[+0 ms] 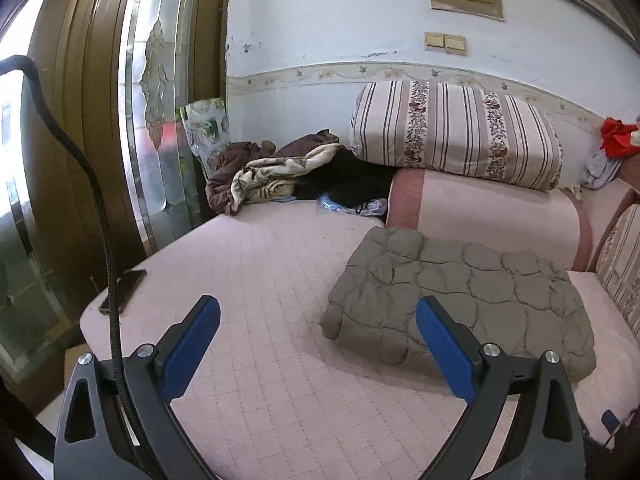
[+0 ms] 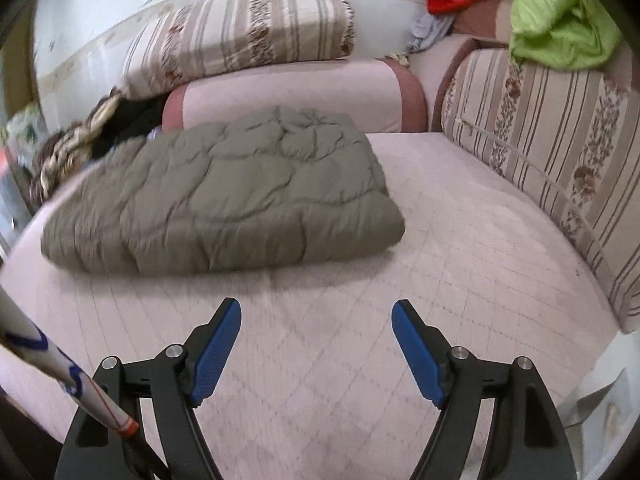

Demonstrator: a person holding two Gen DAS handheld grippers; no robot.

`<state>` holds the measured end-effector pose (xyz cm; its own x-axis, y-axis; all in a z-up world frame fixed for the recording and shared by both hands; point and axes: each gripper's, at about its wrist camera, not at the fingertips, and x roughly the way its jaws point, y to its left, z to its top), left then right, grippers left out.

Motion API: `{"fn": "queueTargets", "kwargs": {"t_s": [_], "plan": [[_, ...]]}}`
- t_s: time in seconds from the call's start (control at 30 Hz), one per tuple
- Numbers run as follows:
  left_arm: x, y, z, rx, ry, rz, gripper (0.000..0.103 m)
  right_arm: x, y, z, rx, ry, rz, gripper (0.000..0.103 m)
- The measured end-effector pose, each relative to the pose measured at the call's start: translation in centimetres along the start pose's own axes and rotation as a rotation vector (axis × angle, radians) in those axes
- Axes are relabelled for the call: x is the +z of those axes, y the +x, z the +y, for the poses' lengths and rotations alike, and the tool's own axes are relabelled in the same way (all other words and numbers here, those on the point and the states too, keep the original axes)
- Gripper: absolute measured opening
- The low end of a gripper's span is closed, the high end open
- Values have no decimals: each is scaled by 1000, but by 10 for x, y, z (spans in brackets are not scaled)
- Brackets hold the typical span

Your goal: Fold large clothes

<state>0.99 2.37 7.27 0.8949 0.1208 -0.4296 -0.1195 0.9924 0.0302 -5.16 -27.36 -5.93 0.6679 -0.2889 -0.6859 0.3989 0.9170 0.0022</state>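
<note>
A grey-brown quilted garment point(image 1: 460, 300) lies folded into a thick rectangle on the pink quilted bed point(image 1: 260, 280). My left gripper point(image 1: 318, 306) is open, back from the garment's near left corner, with nothing between its blue pads. In the right wrist view the same folded garment point(image 2: 224, 196) lies ahead and to the left on the bed point(image 2: 460, 220). My right gripper point(image 2: 316, 310) is open over bare bedcover, short of the garment's front edge, holding nothing.
A striped floral bolster point(image 1: 456, 132) rests on a pink cushion point(image 1: 492, 208) at the wall. Crumpled brown and cream blankets point(image 1: 256, 176) fill the far left corner. A phone point(image 1: 122, 290) lies at the bed's left edge. Striped cushion point(image 2: 540, 152) and green cloth point(image 2: 560, 20) line the right side.
</note>
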Motion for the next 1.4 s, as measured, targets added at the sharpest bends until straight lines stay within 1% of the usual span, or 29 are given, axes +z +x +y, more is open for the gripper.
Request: {"fn": "queueTargets", "kwargs": {"t_s": [0.13, 0.2, 0.3, 0.43, 0.53, 0.63, 0.77, 0.87, 0.97, 1.23, 1.4], "plan": [[-5, -5, -10, 10, 43, -26, 98, -8, 0, 19, -16, -83, -5, 82], [-9, -7, -14, -7, 56, -33, 98, -11, -2, 25, -22, -107, -13, 83], [-16, -7, -21, -37, 68, -22, 98, -14, -3, 28, -21, -110, -15, 83], [-26, 1, -30, -94, 68, 37, 98, -22, -1, 27, -44, -91, 14, 83], [-39, 9, -38, -149, 65, 113, 98, -28, 1, 24, -59, -70, 44, 83], [-53, 15, -48, -173, 81, 161, 98, -32, 3, 22, -94, -82, 37, 84], [-71, 25, -65, -195, 135, 250, 98, -36, 11, 20, -124, -90, 53, 84], [-78, 23, -73, -200, 168, 261, 98, -34, 15, 18, -131, -80, 60, 84], [-83, 20, -78, -201, 189, 261, 98, -32, 15, 18, -117, -69, 63, 84], [-96, 24, -86, -207, 231, 307, 98, -33, 16, 30, -120, -121, 57, 86], [-98, 21, -89, -237, 233, 312, 98, -33, 18, 30, -123, -118, 63, 86]]}}
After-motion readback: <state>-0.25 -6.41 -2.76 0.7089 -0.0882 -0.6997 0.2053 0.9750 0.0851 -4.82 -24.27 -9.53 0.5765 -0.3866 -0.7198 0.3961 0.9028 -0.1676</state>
